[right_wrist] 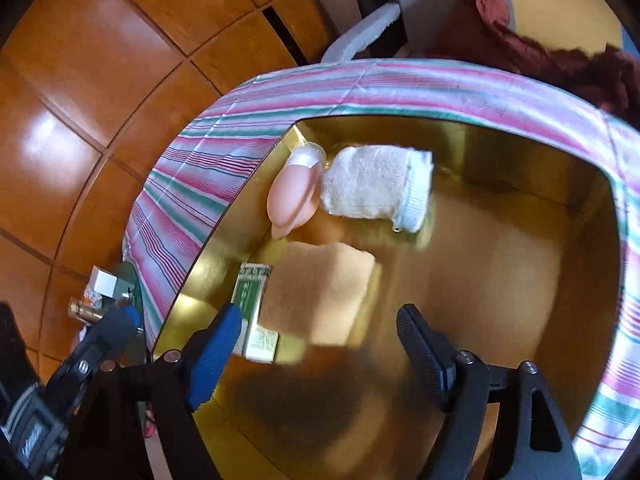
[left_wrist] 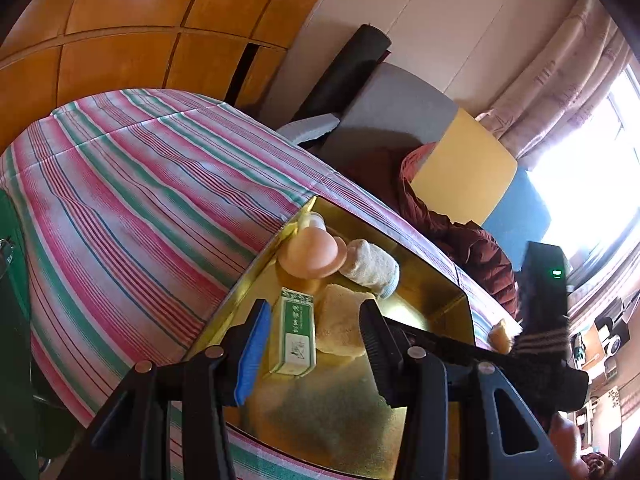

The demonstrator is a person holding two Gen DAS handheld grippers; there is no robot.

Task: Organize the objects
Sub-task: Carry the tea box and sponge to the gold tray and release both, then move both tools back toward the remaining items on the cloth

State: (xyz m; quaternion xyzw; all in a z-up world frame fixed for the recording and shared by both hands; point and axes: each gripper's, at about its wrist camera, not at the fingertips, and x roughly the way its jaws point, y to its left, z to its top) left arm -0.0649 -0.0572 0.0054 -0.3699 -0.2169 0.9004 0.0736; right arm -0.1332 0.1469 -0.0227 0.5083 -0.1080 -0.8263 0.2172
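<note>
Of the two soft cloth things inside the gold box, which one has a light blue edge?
The rolled white sock, lying beside the peach item; its open end has a pale blue cuff. The other, the flat tan cloth next to the green carton, has none.

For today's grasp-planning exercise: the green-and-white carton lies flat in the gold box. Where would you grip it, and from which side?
Grip the green-and-white carton across its narrow width, near mid-length, coming down from above. It lies flat with its long sides exposed; the yellow sponge crowds one side and the gold box wall runs near the other, so one finger probably has to slip between carton and sponge.
</note>
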